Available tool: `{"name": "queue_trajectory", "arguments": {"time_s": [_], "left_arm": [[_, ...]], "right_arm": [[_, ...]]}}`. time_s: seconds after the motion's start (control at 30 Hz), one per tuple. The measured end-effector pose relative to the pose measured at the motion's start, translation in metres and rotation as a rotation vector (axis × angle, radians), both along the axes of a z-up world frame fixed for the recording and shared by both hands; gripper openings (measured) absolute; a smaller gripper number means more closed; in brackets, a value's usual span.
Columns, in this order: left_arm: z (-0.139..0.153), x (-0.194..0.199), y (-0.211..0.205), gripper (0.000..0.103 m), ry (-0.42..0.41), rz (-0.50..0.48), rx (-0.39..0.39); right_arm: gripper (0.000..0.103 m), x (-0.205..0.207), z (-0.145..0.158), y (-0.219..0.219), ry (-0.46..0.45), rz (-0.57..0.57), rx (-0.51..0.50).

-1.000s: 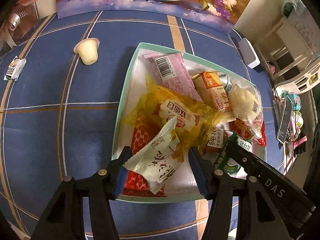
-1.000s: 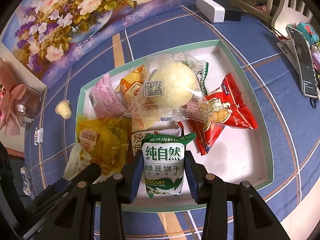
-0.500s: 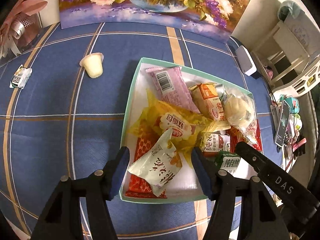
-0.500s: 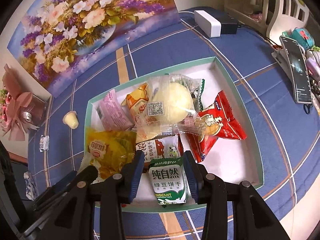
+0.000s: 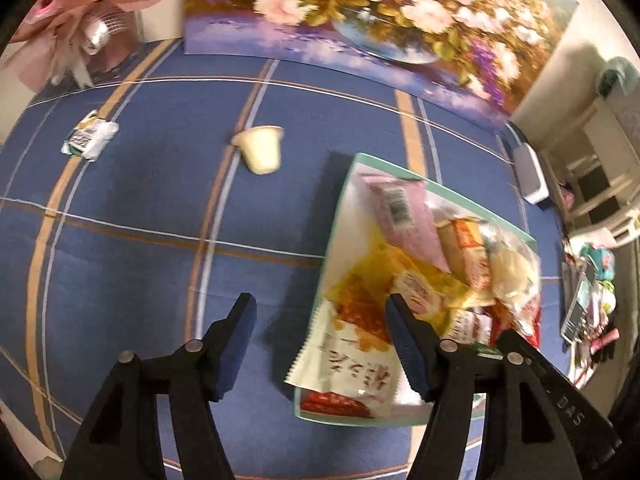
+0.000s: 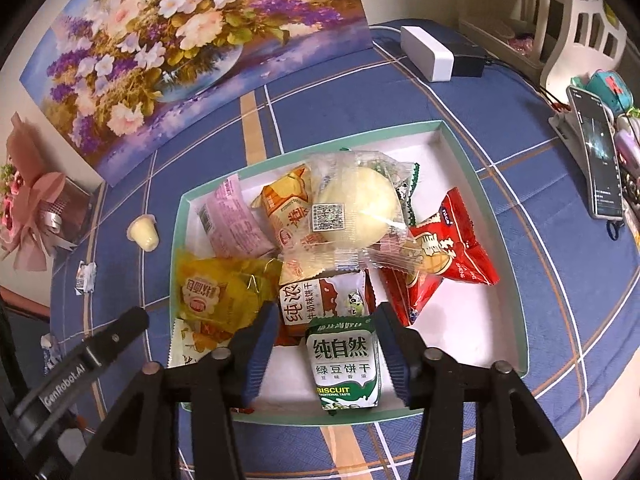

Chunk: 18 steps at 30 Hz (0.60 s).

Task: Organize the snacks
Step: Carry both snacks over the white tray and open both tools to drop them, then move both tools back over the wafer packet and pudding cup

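Tablecloth (image 6: 540, 264): a blue cloth crossed by white and tan lines is spread under everything.
Painting (image 6: 192, 40): a flower picture is propped at the far edge of the table.
Tray (image 6: 508, 292): a white tray with a mint-green rim is set on the cloth, and most of the snacks are piled in its left and middle part.
Left gripper (image 5: 320, 344): its jaws are spread and opening; the left finger is over bare cloth, the right finger over the tray's near left corner. The white packet (image 5: 352, 364) is seen between them, lying over the tray's rim, with no pad seen pressing on it.
Right gripper (image 6: 326, 354): its jaws are opening over the tray's near edge. The green biscuit pack (image 6: 344, 364) is seen upright between the pads, with gaps on both sides.
Bun (image 6: 356, 208): a round pale bun in clear wrap is laid on top of the pile.
Red packet (image 6: 444, 256): placed to the right of the bun, on the tray floor.
Yellow packet (image 6: 220, 288): laid at the tray's left side, just beside the white packet.
Pink packet (image 6: 232, 220): laid in the far left corner of the tray.
Jelly cup (image 6: 143, 231): left tipped on the cloth, just outside the tray's left rim.
Small wrapped snack (image 5: 90, 136): left on the cloth, well apart from the tray, further left.
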<state>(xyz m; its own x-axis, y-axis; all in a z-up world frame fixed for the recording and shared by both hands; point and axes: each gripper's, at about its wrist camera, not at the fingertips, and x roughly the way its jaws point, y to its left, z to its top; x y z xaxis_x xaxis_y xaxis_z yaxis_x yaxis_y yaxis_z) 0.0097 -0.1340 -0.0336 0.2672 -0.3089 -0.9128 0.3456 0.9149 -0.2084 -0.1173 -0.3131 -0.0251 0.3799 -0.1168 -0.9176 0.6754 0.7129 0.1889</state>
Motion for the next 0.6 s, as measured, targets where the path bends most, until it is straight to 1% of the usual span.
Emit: {"name": "queue_trajectory", "arguments": {"time_s": [0.03,0.07,0.13,0.3,0.47,0.53,0.6], "left_arm": [[-0.001,0.001,0.002,0.077,-0.001,0.01,0.004],[-0.001,0.002,0.004,0.079,-0.001,0.016,0.005],[0.0,0.003,0.005,0.079,-0.007,0.021,0.006],[-0.001,0.003,0.008,0.08,-0.034,0.029,0.033],[0.0,0.004,0.012,0.08,-0.067,0.034,0.077],[0.0,0.005,0.013,0.081,-0.079,0.04,0.089],[0.0,0.006,0.016,0.084,-0.087,0.051,0.099]], "right_arm": [[0.059,0.001,0.0,0.001,0.003,0.003,-0.004],[0.061,0.002,0.0,0.002,0.005,0.007,-0.009],[0.063,0.004,0.0,0.004,0.006,0.015,-0.014],[0.078,0.009,0.002,0.01,0.009,0.039,-0.034],[0.086,0.014,0.001,0.015,0.01,0.062,-0.049],[0.088,0.015,0.001,0.017,0.01,0.067,-0.055],[0.09,0.016,0.0,0.018,0.011,0.073,-0.059]]}}
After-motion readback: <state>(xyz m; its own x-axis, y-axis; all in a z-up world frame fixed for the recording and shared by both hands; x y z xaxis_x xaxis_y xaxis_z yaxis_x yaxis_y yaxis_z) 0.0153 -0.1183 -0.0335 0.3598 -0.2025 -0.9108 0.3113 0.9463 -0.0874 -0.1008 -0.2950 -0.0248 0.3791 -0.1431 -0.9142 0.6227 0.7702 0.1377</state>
